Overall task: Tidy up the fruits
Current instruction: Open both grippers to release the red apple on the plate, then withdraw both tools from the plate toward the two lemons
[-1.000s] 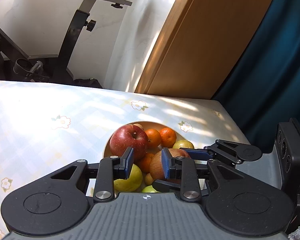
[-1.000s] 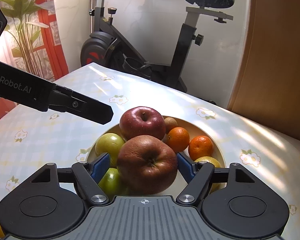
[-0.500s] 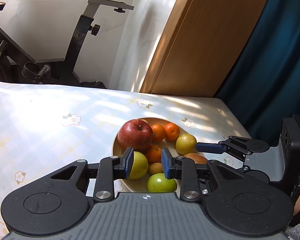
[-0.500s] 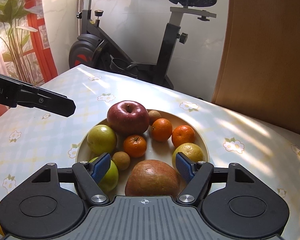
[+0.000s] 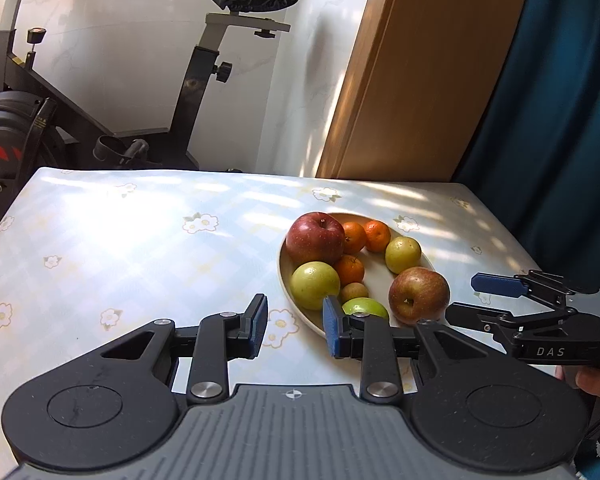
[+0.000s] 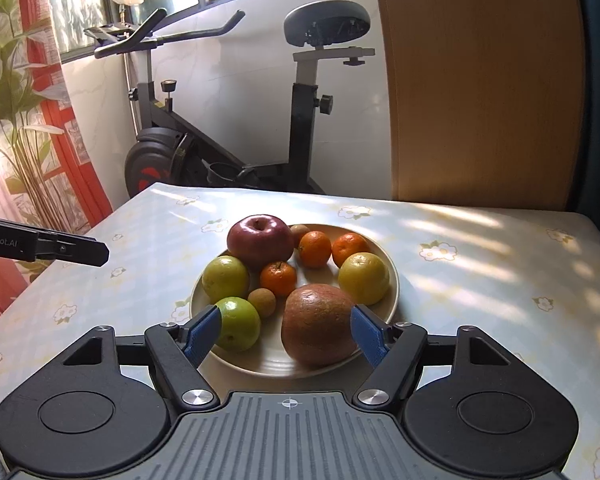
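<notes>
Item: Organize fruits, state of play. The plate sits on the flowered table and holds every fruit I can see. They are a dark red apple at the back, a russet apple at the near rim, two green apples on the left side, a yellow-green fruit on the right, three tangerines across the middle, and two small brown fruits. Nothing lies loose on the cloth in either view. Step in hand, as I judge it: the placing of the russet apple is done, since it rests on the plate under its own weight, and both tools sit back from the rim. Right gripper: its jaws stand about half spread and wider than the russet apple, which shows between the blue pads in the wrist view. The left wrist view shows the fingers just beside that apple and clear of it, so it grips nothing. Left gripper: it is drawn in to its narrow setting with a slim gap between the pads and only tablecloth and plate rim behind. It holds nothing and sits near the plate's left edge. Next move, my reckoning: look beyond the frame for any stray fruit. If there is one, I will need the right jaws kept wide and a clear lane to it. If not, the tally is complete and I lift both tools away without nudging the russet apple off the rim.
</notes>
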`<control>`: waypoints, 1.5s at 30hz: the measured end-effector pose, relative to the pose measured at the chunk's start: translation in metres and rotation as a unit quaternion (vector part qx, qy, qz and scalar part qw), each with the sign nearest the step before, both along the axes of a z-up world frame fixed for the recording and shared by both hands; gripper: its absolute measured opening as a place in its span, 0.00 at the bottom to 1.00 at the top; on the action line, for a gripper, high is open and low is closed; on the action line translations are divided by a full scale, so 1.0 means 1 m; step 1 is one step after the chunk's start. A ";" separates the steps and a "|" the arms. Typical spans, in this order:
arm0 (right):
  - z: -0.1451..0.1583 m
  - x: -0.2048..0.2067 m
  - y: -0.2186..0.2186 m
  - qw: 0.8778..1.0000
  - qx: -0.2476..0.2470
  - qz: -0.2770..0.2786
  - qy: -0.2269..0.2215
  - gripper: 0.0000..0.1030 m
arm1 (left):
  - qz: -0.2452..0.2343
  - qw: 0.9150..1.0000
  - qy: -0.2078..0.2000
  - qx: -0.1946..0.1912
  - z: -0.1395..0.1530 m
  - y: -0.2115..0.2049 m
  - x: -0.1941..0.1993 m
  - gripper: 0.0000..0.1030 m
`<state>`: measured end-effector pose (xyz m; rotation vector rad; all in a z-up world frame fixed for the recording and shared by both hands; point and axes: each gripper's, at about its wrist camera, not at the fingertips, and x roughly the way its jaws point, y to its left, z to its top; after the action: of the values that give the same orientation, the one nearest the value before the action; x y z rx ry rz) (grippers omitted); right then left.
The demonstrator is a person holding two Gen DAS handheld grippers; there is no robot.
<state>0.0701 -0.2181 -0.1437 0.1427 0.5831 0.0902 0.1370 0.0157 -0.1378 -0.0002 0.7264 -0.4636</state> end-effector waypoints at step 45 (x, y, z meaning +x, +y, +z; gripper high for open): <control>-0.035 -0.103 0.083 0.996 -0.007 0.072 0.051 0.66 | 0.051 0.998 0.027 -0.019 -0.027 0.016 -0.084 0.31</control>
<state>-0.0331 -0.1348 -0.1790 0.0912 0.6965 0.2200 0.0531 0.0321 -0.1649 -0.0846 0.7668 -0.3800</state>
